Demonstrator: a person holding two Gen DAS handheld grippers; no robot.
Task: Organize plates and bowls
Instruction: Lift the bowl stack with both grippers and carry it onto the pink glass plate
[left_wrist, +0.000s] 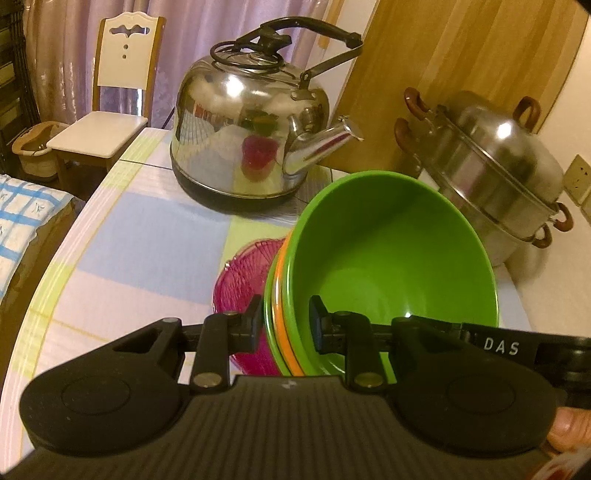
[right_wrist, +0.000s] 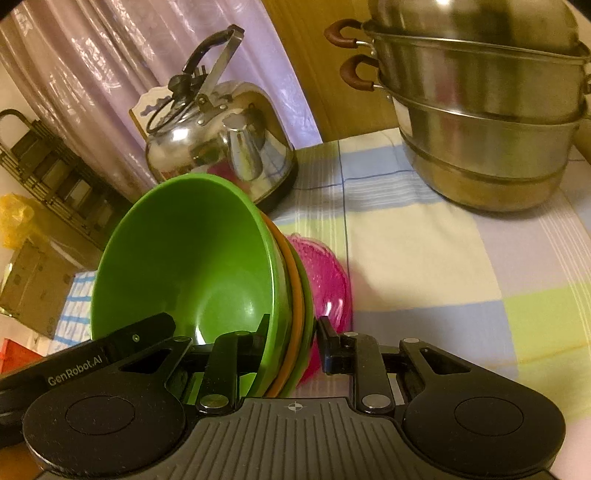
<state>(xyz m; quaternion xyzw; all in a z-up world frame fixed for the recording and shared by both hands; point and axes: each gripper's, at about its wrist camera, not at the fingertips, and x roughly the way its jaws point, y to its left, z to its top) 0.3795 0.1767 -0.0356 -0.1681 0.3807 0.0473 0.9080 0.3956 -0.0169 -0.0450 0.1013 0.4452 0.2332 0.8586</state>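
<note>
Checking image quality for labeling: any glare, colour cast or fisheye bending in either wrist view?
Left wrist: warm cast, bright glare on the kettle and steamer pot, table edge bows. Right wrist: dimmer, highlight inside the green bowl, dark vignette corners.

- The top bowl of the nested stack is bright green inside and out.
- Below it, an orange rim shows, then another green rim.
- The ribbed bowl behind the stack is translucent magenta pink.
- The tablecloth is checked in pale blue, cream, lime green and lilac, with fine stripes along its edge.
- The kettle near the far edge is mirror-bright steel with a black base and black handle.
- The steamer pot is dull steel with reddish-brown handles.
- Both grippers are matte black; white lettering marks their arms.
</note>
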